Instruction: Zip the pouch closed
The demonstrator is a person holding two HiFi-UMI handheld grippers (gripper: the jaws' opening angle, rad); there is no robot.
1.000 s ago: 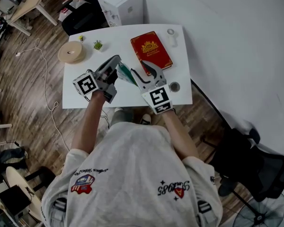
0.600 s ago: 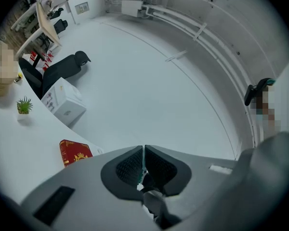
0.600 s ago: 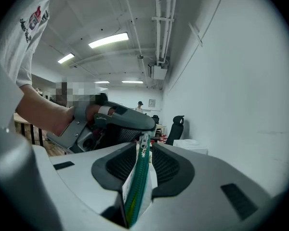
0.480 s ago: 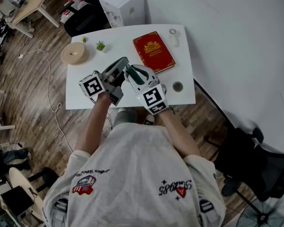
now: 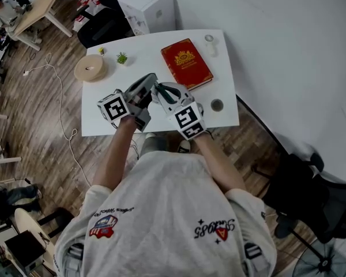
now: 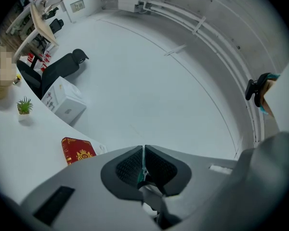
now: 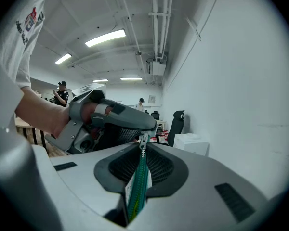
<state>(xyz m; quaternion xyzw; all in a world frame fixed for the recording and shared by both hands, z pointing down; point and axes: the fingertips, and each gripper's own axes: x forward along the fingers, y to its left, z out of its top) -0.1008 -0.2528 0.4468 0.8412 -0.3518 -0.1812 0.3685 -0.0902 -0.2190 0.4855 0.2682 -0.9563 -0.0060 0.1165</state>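
Observation:
In the head view both grippers meet above the white table (image 5: 144, 46) with the teal pouch (image 5: 161, 92) between them. My left gripper (image 5: 152, 79) is shut on the small metal zip pull (image 7: 143, 141); in its own view a thin teal sliver sits pinched between its pads (image 6: 131, 165). My right gripper (image 7: 143, 148) has just been closing its jaws, and its pads now press on the pouch's teal zip edge (image 7: 137, 186), which runs straight out to the pull. The left gripper (image 7: 116, 118) faces it tip to tip. Most of the pouch is hidden.
On the table lie a red book (image 5: 185, 63), a round tan roll (image 5: 90, 68), a tiny potted plant (image 5: 122, 57), a small white object (image 5: 210, 44) and a dark round object (image 5: 217, 104). A white box (image 5: 149, 6) and a black chair (image 5: 106, 25) stand behind the table.
The right gripper has shifted left toward the left gripper and its wide jaws have closed onto the pouch's zip edge. The left gripper has stayed shut and nearly still.

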